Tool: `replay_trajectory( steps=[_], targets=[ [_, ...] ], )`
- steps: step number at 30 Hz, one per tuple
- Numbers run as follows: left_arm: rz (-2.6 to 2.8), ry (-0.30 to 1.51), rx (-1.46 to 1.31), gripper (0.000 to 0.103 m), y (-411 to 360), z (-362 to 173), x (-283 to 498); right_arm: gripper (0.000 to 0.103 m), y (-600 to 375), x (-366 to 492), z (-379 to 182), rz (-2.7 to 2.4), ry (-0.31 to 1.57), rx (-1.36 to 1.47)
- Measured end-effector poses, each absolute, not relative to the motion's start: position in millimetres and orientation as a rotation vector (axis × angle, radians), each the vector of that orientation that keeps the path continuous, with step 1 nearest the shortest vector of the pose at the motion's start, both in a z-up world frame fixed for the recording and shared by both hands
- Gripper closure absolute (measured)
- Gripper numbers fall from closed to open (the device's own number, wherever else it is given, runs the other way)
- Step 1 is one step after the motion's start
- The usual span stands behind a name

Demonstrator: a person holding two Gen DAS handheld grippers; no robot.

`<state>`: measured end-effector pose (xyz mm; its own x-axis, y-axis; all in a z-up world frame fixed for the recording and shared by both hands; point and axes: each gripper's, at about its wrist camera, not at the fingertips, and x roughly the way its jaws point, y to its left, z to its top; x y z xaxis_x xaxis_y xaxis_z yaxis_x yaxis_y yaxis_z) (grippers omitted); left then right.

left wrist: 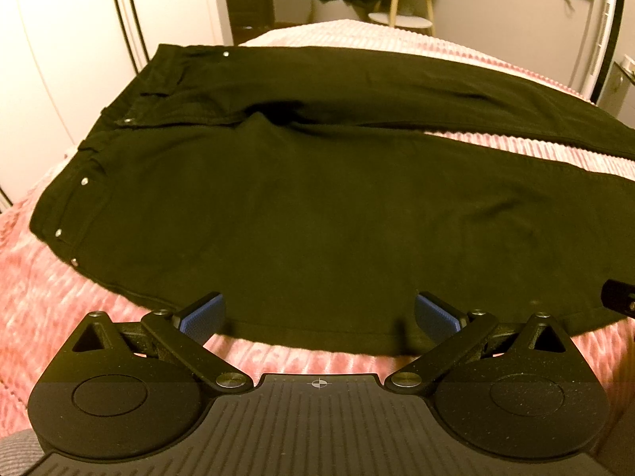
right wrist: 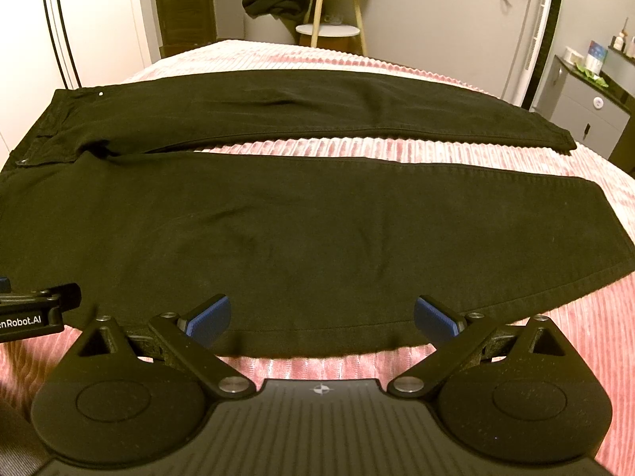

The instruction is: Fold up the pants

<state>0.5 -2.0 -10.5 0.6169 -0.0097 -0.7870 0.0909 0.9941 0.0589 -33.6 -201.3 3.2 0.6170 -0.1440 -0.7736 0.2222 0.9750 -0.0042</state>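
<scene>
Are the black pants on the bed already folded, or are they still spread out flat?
Spread flat, unfolded. The pants lie on the pink bedspread with both legs apart, a strip of bedspread between them.

Ahead of the jaws, matt black cloth pants (right wrist: 301, 230) with shiny metal rivets are being shown on a pink ribbed plush bedcover (right wrist: 555, 365); textured blue pads (left wrist: 202, 315) are being seen.

pants (right wrist: 301, 214) flat across bedspread (right wrist: 587, 325), bare strip btwn legs, near edge free, left tool (right wrist: 35, 309) beside right
</scene>
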Motion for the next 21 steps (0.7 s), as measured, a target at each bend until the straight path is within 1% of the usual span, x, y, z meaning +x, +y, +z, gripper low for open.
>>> replay_trajectory(
  steps=[21],
  targets=[
    [-0.062,0.909,0.093,0.0,-2.0,-11.3,-1.2,0.004,-203.0,-33.5,3.0,-0.211,0.882,0.098]
  ],
)
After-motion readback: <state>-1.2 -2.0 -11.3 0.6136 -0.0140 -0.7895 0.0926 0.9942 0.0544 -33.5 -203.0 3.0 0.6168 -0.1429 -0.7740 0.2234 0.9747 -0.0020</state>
